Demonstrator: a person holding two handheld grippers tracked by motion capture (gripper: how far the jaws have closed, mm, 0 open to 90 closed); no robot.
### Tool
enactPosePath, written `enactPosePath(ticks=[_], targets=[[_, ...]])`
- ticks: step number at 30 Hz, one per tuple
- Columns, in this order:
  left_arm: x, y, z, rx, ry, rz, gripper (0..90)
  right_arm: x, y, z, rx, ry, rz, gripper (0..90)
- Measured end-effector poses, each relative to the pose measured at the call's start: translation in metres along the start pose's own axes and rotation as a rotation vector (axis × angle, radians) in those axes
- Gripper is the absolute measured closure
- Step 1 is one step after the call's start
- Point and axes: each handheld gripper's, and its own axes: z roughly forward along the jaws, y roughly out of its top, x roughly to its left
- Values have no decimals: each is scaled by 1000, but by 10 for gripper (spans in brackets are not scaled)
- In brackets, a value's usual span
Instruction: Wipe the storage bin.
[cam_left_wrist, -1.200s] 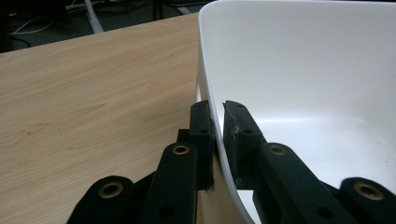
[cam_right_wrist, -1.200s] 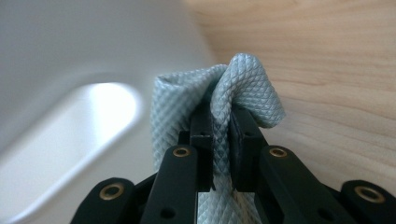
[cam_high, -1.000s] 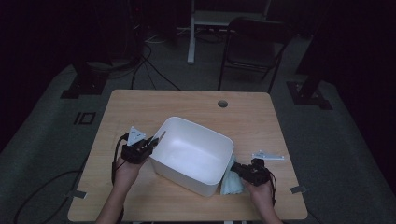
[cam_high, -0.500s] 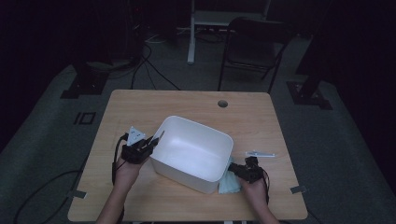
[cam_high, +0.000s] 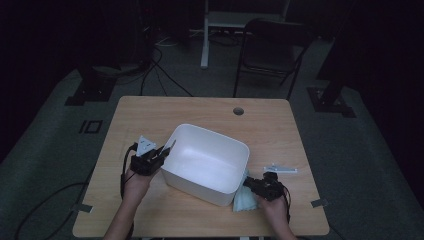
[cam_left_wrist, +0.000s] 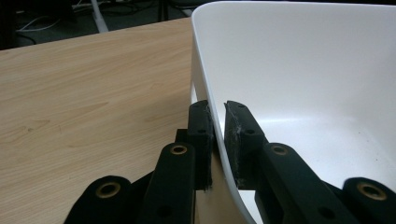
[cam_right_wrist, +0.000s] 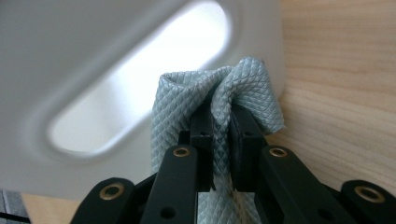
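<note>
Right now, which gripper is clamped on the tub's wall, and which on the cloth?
The left gripper pinches the white tub's wall, one jaw inside, one outside. The right gripper is shut on the pale blue cloth beside the tub.

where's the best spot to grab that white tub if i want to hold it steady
Take the tub by its thin upright rim, one finger inside the wall and one outside, coming from its left side. The left gripper is clamped there this way. The wall is slim enough to pinch. The oval handle cutout on the end wall near the cloth looks like another option.
</note>
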Motion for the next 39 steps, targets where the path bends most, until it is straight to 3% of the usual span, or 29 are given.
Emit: enactPosePath(ticks=[5, 9, 22, 25, 39], targets=[[-1, 0, 1, -3, 17, -7, 809, -11, -5, 13, 48, -5, 21, 820], [-2, 0, 0, -2, 33, -9, 811, -9, -3, 9, 44, 4, 15, 818], [-2, 1, 1, 3, 32, -3, 811, 44, 0, -57, -124, 173, -94, 817], [-2, 1, 1, 3, 24, -3, 813, 52, -3, -53, -115, 156, -126, 814], [-2, 1, 1, 8, 15, 5, 812, 43, -9, -37, -73, 107, -114, 817]])
